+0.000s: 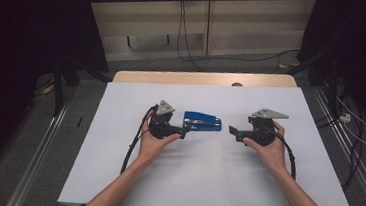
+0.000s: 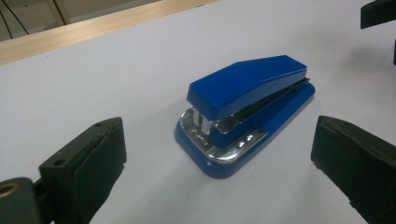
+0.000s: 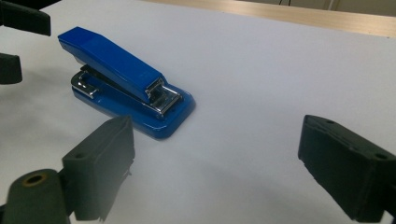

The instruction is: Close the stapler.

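One blue plastic stapler with a chromed metal mouth, closed and flat on the white tabletop, a little left of centre in the high view. Two black hand-held grippers, one on either side of it, each capped by a grey three-cornered plate and trailing one black cable.

Left gripper just left of the stapler in the high view, cradled in the left hand, jaws standing wide and holding nothing. In the left gripper view, two black jaws at the lower corners of the frame, stapler beyond and between them, chromed end nearest, apart from both pads.

Right gripper right of centre in the high view, held by the right hand, near the stapler's far end but clear of it. Jaws likewise spread wide, gripping nothing. In the right gripper view, stapler in the upper left of the frame, off to the side of the jaw gap.
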`<state>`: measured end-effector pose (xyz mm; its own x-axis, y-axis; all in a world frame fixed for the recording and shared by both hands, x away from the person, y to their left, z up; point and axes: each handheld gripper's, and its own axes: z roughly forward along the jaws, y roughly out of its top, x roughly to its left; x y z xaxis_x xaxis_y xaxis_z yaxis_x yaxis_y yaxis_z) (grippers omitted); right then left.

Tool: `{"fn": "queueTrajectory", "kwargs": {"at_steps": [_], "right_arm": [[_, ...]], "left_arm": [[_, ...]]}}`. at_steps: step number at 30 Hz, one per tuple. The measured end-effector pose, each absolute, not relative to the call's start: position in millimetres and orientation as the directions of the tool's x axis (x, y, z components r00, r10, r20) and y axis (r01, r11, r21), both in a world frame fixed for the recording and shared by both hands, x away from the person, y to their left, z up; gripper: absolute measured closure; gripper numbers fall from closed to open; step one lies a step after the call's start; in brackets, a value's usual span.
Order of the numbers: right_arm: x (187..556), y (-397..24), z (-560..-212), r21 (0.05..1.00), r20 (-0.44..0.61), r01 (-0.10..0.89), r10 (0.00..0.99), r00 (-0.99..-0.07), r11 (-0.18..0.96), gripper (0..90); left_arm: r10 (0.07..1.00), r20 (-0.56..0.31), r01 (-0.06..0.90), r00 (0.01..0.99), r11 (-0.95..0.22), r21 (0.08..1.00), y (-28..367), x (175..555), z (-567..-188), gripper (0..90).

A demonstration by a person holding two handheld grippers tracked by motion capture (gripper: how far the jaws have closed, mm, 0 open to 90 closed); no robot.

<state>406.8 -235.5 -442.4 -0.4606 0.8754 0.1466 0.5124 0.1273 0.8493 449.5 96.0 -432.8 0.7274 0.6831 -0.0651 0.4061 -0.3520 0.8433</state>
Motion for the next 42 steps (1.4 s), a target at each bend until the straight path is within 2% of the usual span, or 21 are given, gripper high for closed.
{"fn": "queueTrajectory", "kwargs": {"at_steps": [4,9,22,28,42], "right_arm": [[403.0,-236.1,-438.8,0.861,0.129,0.492,0.880,-0.457,0.130,4.8],[399.3,-238.0,-434.9,0.870,0.113,0.476,0.886,-0.449,0.131,3.4],[385.4,-241.0,-431.2,0.881,0.097,0.457,0.901,-0.424,0.120,3.2],[381.6,-242.7,-428.6,0.884,0.092,0.452,0.904,-0.418,0.119,3.2],[362.1,-252.1,-420.5,0.894,0.090,0.437,0.917,-0.389,0.098,3.2]], "left_arm": [[0.673,-0.071,0.392,0.736,-0.338,0.856,102.7,442.8,-429.9,3.9],[0.691,-0.052,0.382,0.721,-0.333,0.862,111.8,436.8,-427.6,3.4],[0.720,-0.062,0.377,0.691,-0.287,0.881,134.2,414.4,-424.0,3.6],[0.740,-0.030,0.370,0.672,-0.301,0.879,144.0,405.5,-421.8,3.4],[0.761,-0.021,0.342,0.649,-0.267,0.901,171.2,377.3,-415.5,3.6]]}}
